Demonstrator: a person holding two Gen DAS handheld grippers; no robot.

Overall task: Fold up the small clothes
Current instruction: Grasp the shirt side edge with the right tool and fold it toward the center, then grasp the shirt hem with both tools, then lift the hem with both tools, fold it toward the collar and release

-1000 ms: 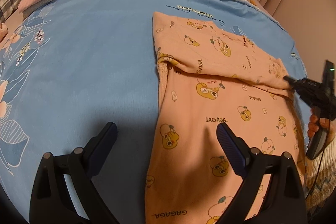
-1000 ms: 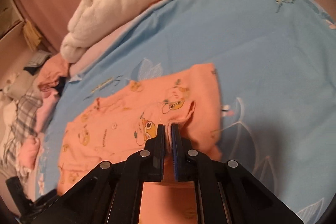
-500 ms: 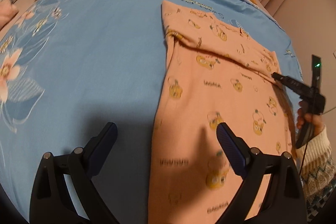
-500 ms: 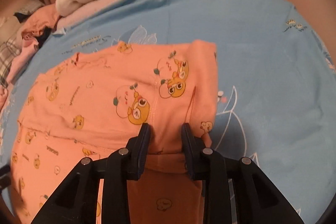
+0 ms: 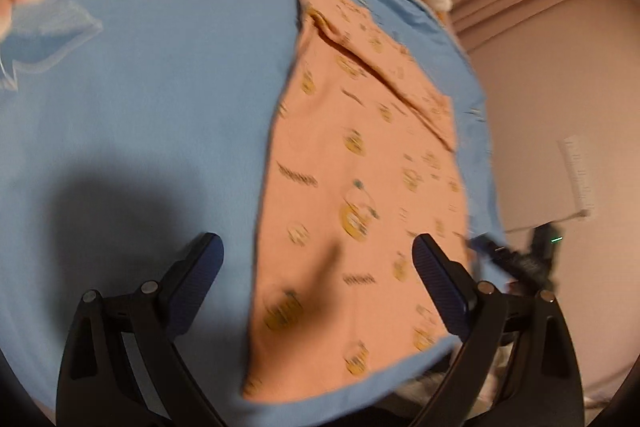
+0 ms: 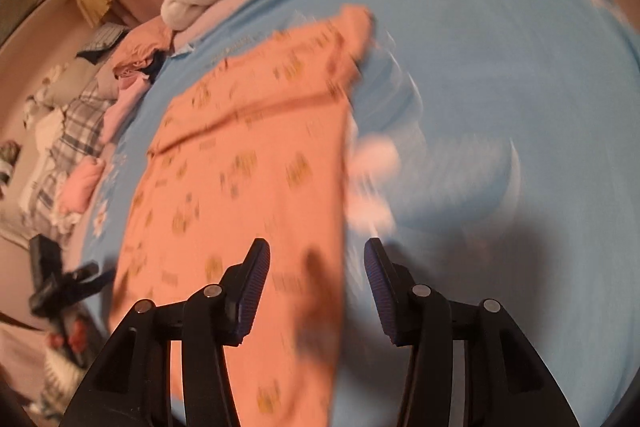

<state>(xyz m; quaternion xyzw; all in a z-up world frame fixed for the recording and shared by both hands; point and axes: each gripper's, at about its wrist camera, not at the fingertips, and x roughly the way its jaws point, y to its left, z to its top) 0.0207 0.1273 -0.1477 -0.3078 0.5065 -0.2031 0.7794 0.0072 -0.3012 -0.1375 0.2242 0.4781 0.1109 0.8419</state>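
Both grippers have pulled back toward the near end of the garment (image 5: 360, 163), and the right gripper (image 6: 316, 283), a second ago pinched on the folded edge, has just been opening; its jaws now stand about half apart with nothing between them. The left gripper (image 5: 318, 283) hangs wide open and empty over the cloth. Peach and printed, the garment lies flat on the blue sheet (image 5: 160, 75), one fold already laid across its far end. Its long axis runs away from both tools, the near hem closest to them. The left gripper looks nearer the hem; the right sits at the garment's right edge.
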